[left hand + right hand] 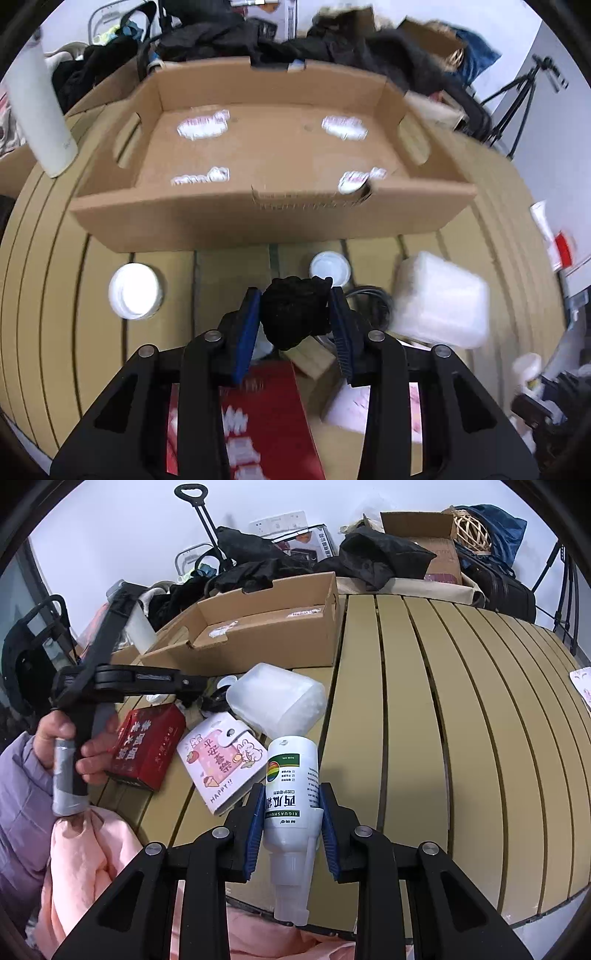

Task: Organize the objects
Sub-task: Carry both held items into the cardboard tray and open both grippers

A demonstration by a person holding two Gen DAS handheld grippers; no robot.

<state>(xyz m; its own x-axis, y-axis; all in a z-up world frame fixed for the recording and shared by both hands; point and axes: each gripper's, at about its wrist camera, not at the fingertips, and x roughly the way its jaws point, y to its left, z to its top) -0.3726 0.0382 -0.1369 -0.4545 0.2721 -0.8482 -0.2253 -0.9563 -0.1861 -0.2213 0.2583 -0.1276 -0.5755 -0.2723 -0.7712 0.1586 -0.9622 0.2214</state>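
Left wrist view: a round white lid (pixel 135 290) lies at 9 o'clock on the slatted tan table (pixel 51 258). The left gripper (pixel 295 314) has its blue-padded jaws closed on a crumpled black fabric bundle (pixel 293 314), the shallow brown cardboard tray (pixel 266 221) at 12 o'clock. The right gripper (pixel 291 812) clamps a white plastic spray bottle (pixel 291 786), nozzle toward the camera.

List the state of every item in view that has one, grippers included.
Left gripper: shut on black fabric bundle, above the table.
Right gripper: shut on white labelled bottle, nozzle toward the camera.
Shallow brown cardboard tray: open-topped, holds only stickers.
Translucent white plastic jug: lying on its side.
Red printed box: closed, lying flat.
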